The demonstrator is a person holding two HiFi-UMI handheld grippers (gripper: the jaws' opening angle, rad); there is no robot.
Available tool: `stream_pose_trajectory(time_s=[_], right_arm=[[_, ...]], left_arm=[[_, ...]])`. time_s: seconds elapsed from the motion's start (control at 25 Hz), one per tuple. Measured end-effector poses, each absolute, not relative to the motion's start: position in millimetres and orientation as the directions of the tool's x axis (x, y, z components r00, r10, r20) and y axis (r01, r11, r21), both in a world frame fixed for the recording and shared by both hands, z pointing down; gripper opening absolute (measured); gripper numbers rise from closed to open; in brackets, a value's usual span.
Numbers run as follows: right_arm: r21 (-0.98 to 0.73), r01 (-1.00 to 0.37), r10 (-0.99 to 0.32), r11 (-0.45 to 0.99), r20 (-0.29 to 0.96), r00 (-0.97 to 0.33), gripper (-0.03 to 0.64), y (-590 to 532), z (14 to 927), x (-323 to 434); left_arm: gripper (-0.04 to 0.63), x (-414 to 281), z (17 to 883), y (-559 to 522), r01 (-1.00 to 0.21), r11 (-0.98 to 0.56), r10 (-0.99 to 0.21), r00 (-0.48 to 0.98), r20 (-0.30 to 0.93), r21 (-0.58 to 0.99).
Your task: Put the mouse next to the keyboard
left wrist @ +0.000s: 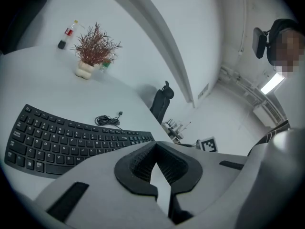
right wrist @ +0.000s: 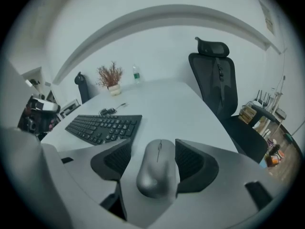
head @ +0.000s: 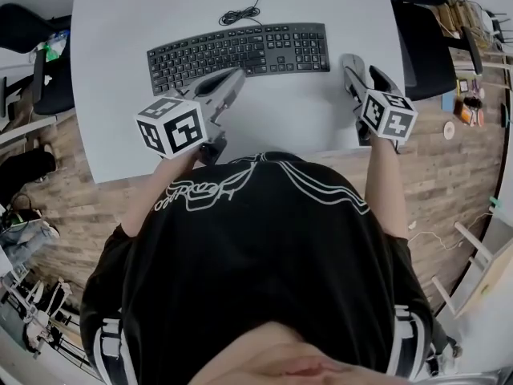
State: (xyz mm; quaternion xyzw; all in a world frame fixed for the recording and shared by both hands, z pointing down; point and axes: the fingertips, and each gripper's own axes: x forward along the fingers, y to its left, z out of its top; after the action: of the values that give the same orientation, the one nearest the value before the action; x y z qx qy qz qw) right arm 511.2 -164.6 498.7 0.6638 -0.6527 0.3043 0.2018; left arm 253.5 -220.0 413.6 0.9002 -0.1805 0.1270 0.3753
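A black keyboard [head: 240, 54] [left wrist: 71, 142] [right wrist: 102, 125] lies across the white table [head: 120, 22]. A grey mouse [head: 352, 61] [right wrist: 157, 168] rests on the table just off the keyboard's right end. My right gripper [head: 358, 66] [right wrist: 153, 144] stands around it, open: the right pad is close against the mouse, and table shows between the mouse and the left pad. My left gripper [head: 238, 75] [left wrist: 155, 145] hovers at the keyboard's front edge, shut, with nothing in it.
The keyboard's coiled cable [head: 240, 13] [left wrist: 108, 120] lies behind it. A potted dry plant [left wrist: 93, 49] [right wrist: 110, 78] and small bottles [left wrist: 69, 32] stand at the table's far end. A black office chair [right wrist: 217, 80] [head: 425, 46] is at the table's right side.
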Motion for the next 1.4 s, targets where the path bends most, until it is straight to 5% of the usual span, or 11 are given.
stream_pose_trajectory(time_s=[0.24, 0.4, 0.52, 1.0, 1.4], right_arm=[[-0.185, -0.983, -0.878, 0.009, 0.469, -0.097, 0.254, -153.5, 423.8, 475.9], [-0.141, -0.987, -0.931, 0.074, 0.346, -0.119, 0.087, -126.8, 371.3, 439.9], [-0.133, -0.983, -0.947, 0.124, 0.279, -0.157, 0.038, -97.9, 342.4, 406.1], [-0.151, -0.895, -0.873, 0.419, 0.206, -0.443, 0.018, 57.5, 293.6, 219.3], [-0.199, -0.876, -0.841, 0.439, 0.251, -0.479, 0.018, 151.2, 319.0, 134.2]], left_arm=[[0.006, 236.7, 391.2, -201.9, -0.420, -0.658, -0.266, 0.906, 0.329, 0.625], [0.006, 226.2, 365.0, -173.3, -0.389, -0.698, -0.262, 0.920, 0.292, 0.601], [0.006, 213.9, 347.9, -146.3, -0.362, -0.731, -0.254, 0.931, 0.261, 0.579], [0.006, 132.8, 314.5, 18.4, -0.298, -0.809, -0.210, 0.952, 0.223, 0.507], [0.006, 66.6, 315.1, 118.6, -0.308, -0.837, -0.210, 0.944, 0.254, 0.452]])
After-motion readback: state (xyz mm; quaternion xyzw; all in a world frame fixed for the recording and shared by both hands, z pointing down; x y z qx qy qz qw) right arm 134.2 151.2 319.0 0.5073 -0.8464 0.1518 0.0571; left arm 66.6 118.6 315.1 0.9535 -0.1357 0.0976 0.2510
